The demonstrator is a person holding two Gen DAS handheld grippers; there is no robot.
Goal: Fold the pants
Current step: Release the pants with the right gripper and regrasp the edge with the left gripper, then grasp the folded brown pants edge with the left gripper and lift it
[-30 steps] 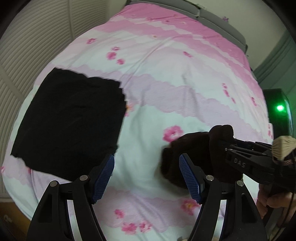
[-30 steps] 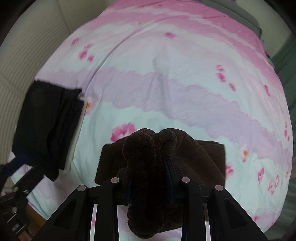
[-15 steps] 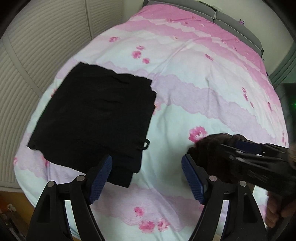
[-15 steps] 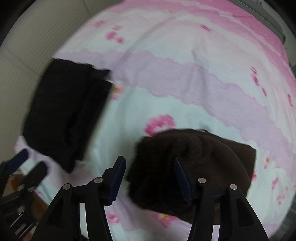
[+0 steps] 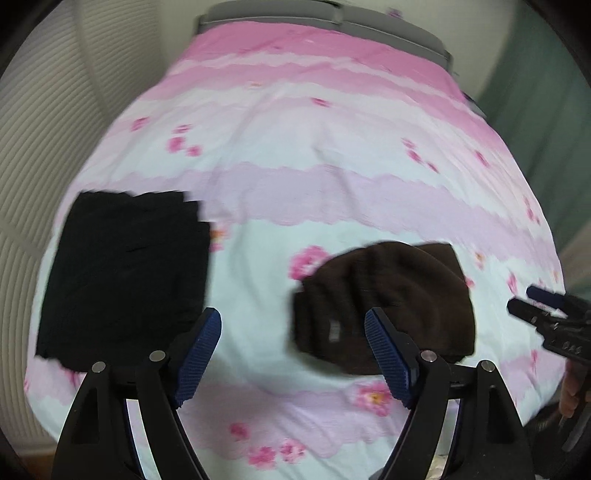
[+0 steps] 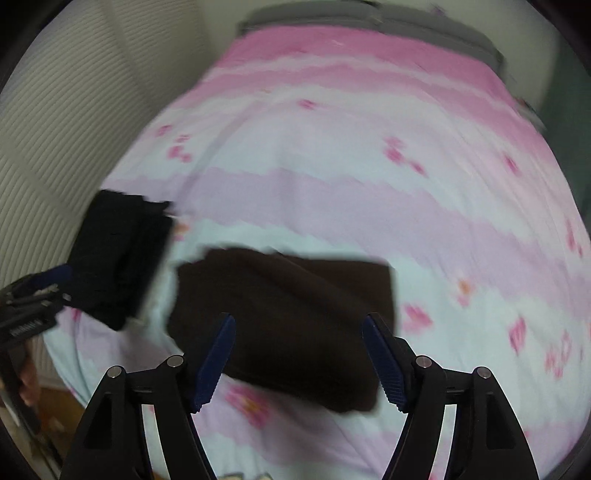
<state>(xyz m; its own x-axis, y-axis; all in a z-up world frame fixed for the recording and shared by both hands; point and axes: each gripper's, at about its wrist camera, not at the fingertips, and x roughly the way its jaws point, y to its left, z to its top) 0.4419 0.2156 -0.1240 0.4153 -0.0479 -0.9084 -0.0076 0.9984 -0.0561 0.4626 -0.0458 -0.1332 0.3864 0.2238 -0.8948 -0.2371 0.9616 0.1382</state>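
Observation:
Folded dark brown pants (image 5: 388,302) (image 6: 288,317) lie on the pink flowered bedspread (image 5: 314,155) (image 6: 351,166) near its front edge. My left gripper (image 5: 293,354) hangs above the bed just left of them, open, with nothing between its blue pads (image 5: 201,354). My right gripper (image 6: 299,362) is above the brown pants with its jaws opening and apart from the cloth; its tip (image 5: 539,314) shows at the right edge of the left wrist view. A folded black garment (image 5: 125,273) (image 6: 118,258) lies to the left on the bed.
A ribbed white wall or wardrobe front (image 5: 55,129) runs along the bed's left side. A grey headboard (image 5: 332,14) closes the far end. A greenish wall or curtain (image 5: 546,92) is on the right. The left gripper's tip (image 6: 33,295) and a hand (image 6: 27,384) show at left in the right wrist view.
My right gripper let go of the brown pants, which now lie folded on the bed, and it drew back and up. The left gripper shifted sideways; its opening widened slightly.

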